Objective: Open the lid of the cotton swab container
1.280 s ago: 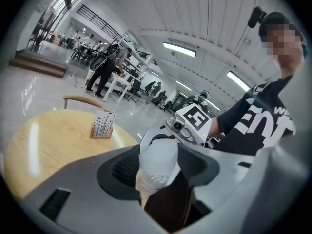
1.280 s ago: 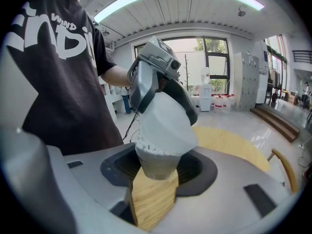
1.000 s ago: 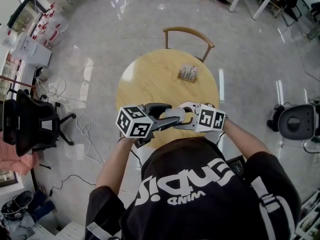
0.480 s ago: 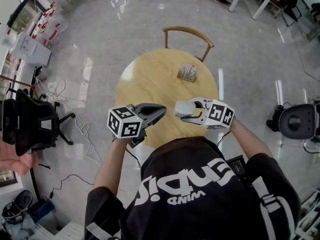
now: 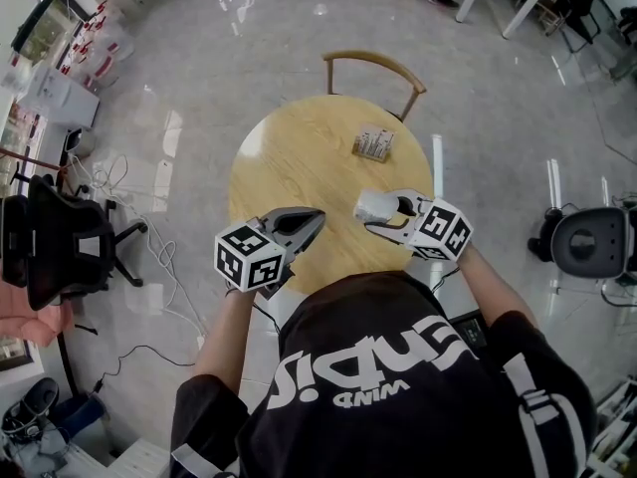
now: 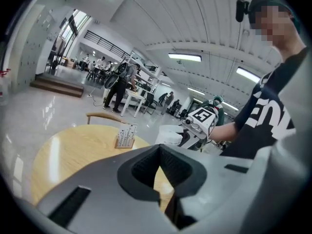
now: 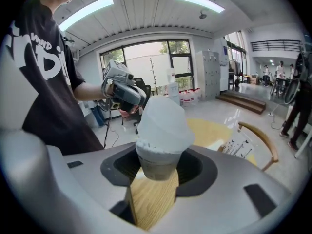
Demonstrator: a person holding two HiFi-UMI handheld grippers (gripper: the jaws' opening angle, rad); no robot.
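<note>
In the head view, a round wooden table (image 5: pixel 299 157) fills the middle of the frame. A small rack (image 5: pixel 374 144) stands on it toward the upper right, and a chair (image 5: pixel 376 65) sits above the table. The left gripper (image 5: pixel 318 214) is at the lower left of the table. The right gripper (image 5: pixel 383 210) is at the lower right, and a white thing sticks out of its front. The two grippers are well apart.

In the left gripper view, the two jaws are pressed together at the bottom middle, with nothing between them. The right gripper shows at the middle right, holding its white thing over the table's edge.

In the right gripper view, the cotton swab container (image 7: pixel 158 162) is in the middle of the frame. The jaws are clamped on its lower part, one on each side. Its frosted white lid (image 7: pixel 163 121) is still on top, and it looks a little crooked. I cannot tell if it is loose.

So I think holding the container is done. The opening is not done yet. The left gripper would have to come over, take the lid and lift it off.
</note>
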